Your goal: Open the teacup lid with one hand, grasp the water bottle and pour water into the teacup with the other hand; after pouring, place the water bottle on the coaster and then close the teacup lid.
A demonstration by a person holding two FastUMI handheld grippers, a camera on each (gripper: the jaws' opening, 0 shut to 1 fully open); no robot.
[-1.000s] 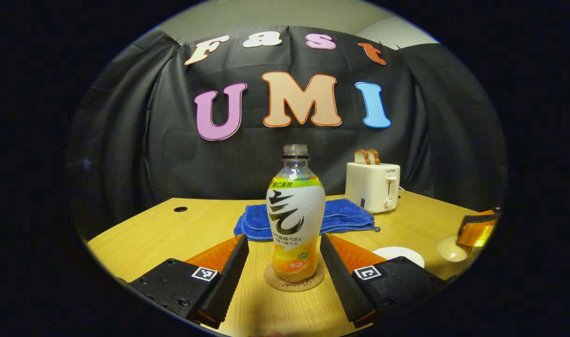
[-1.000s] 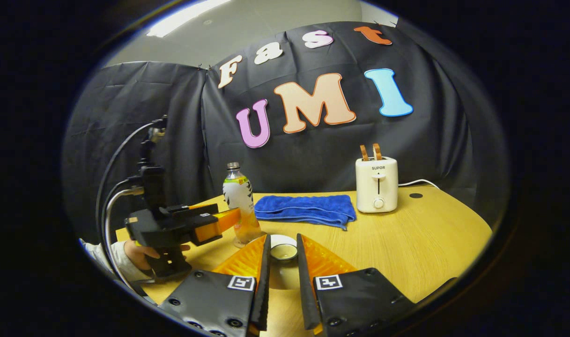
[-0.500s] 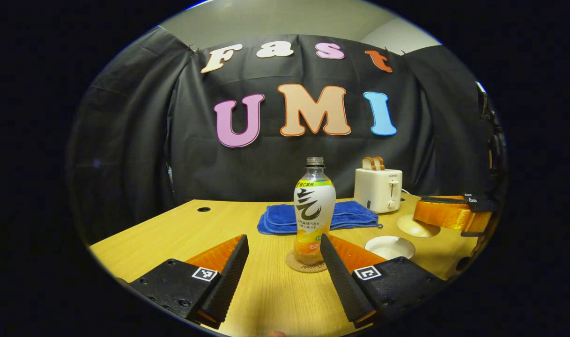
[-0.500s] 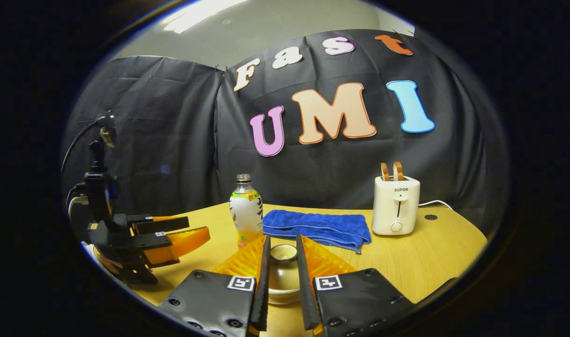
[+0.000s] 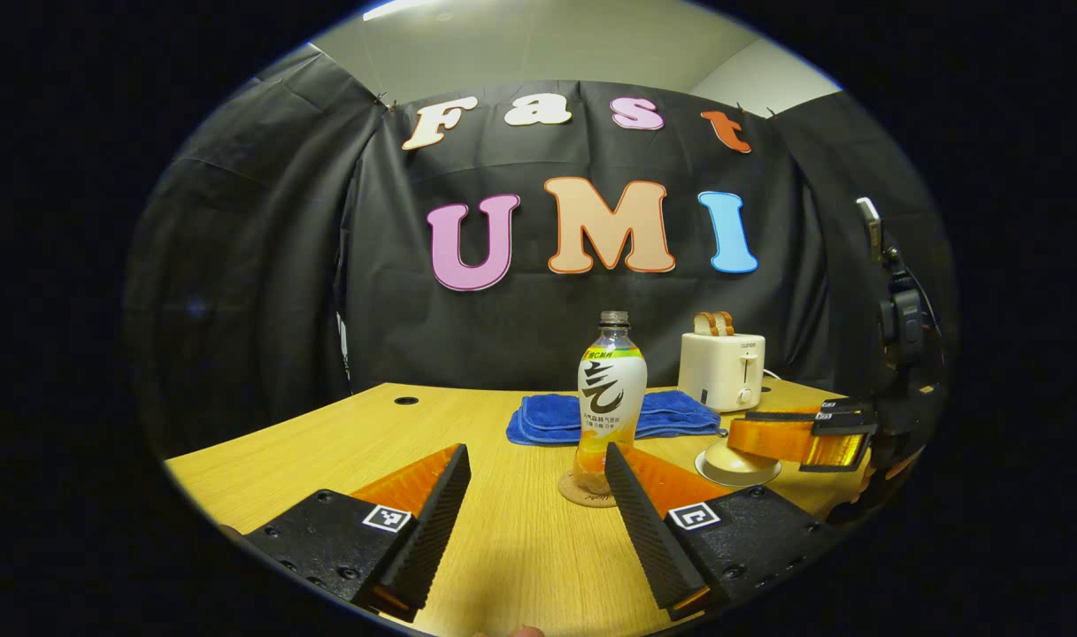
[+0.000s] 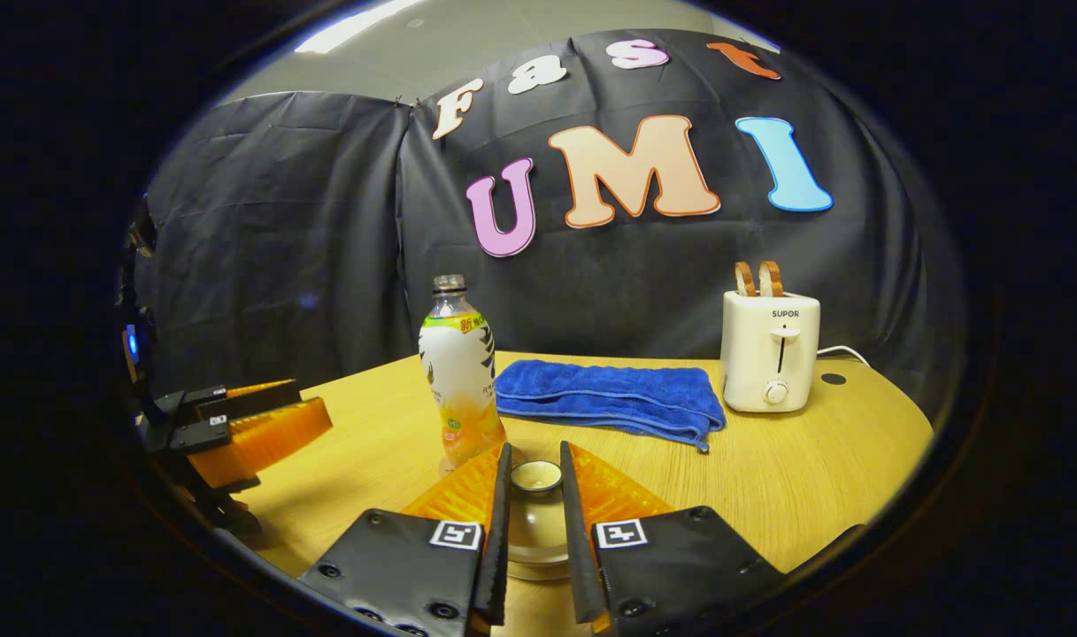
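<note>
Two tools: the left tool [image 5: 538, 504] gapes empty near the bottle [image 5: 611, 394] on its coaster [image 5: 582, 489]; the right tool [image 6: 534, 531] pinches the lid [image 6: 535, 478].

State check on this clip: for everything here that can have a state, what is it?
water bottle: uncapped, upright on the coaster
teacup lid: on the cup, pinched by the right gripper
left gripper: open, empty
toaster: two bread slices sticking up
blue towel: folded, flat on the table
</note>
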